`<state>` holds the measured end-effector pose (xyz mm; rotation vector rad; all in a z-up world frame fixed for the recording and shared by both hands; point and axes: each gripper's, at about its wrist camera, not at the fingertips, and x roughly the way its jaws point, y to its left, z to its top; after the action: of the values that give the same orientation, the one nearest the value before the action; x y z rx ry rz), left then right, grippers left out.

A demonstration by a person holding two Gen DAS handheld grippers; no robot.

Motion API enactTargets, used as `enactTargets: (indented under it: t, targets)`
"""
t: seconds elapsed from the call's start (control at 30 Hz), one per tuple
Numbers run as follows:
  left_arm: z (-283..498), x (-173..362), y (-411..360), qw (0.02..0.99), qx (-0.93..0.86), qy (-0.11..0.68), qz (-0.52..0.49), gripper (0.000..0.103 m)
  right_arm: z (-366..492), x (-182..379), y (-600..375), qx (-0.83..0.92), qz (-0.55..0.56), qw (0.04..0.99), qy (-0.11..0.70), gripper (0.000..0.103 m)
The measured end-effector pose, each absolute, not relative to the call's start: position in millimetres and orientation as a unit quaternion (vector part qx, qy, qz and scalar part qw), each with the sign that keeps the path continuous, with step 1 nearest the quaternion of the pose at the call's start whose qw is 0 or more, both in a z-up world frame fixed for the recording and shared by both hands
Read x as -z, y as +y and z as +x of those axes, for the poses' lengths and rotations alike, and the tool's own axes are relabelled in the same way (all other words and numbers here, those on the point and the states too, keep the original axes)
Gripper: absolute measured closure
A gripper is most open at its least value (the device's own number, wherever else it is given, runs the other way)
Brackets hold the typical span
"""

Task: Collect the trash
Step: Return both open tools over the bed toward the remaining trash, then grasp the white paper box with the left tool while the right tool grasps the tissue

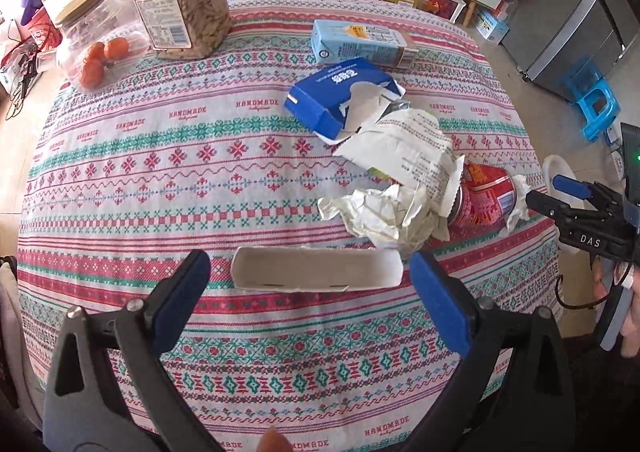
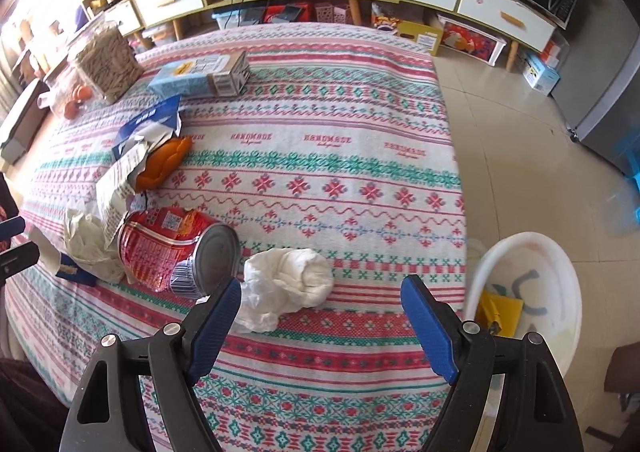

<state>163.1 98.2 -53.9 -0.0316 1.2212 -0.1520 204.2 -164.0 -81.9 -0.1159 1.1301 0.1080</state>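
Left gripper (image 1: pixel 310 298) jaws wide open, nothing between the pads, pointing down at the patterned tablecloth (image 1: pixel 160 180). Flattened grey cardboard strip (image 1: pixel 316 267) lies just beyond the fingertips. Behind it: crumpled white paper (image 1: pixel 380 212) touching a red can (image 1: pixel 486 196) on its side, printed white wrapper (image 1: pixel 416 148) draped over both. Torn blue box (image 1: pixel 340 96) and light-blue carton (image 1: pixel 362 42) farther back. Two jars (image 1: pixel 180 0) far left. Right gripper (image 1: pixel 560 192) at right edge, near the can.
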Motion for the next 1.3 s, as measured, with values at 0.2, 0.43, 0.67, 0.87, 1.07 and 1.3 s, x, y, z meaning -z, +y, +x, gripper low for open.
enactTargets:
  t: [0.2,0.43,0.67,0.87,1.07,1.3]
  targets:
    - [162.5,67.6,110.4,0.805,0.063,0.589,-0.021,0.003,208.4,90.4,-152.9,-0.056,-0.065,0.835,0.544,0.019]
    - [157.2,73.2,130.4,0.794,0.072,0.6,-0.073,0.017,210.9,96.9,-149.0,-0.062,-0.064,0.828,0.553,0.019]
    - [147.3,70.7,137.4,0.79,0.092,0.598,-0.102,0.042,215.2,105.9,-150.0,-0.073,-0.042,0.82,0.566,0.021]
    - [145.2,65.3,141.6,0.798,0.09,0.588,-0.099,0.085,214.7,108.0,-146.4,-0.083,-0.045,0.816,0.571,0.057]
    - [140.6,57.5,141.1,0.811,0.087,0.572,-0.09,0.095,208.9,96.9,-145.3,-0.092,-0.052,0.826,0.554,0.082]
    - [138.5,45.1,140.5,0.826,0.085,0.551,-0.085,0.096,199.5,84.0,-155.6,-0.091,-0.05,0.837,0.537,0.083]
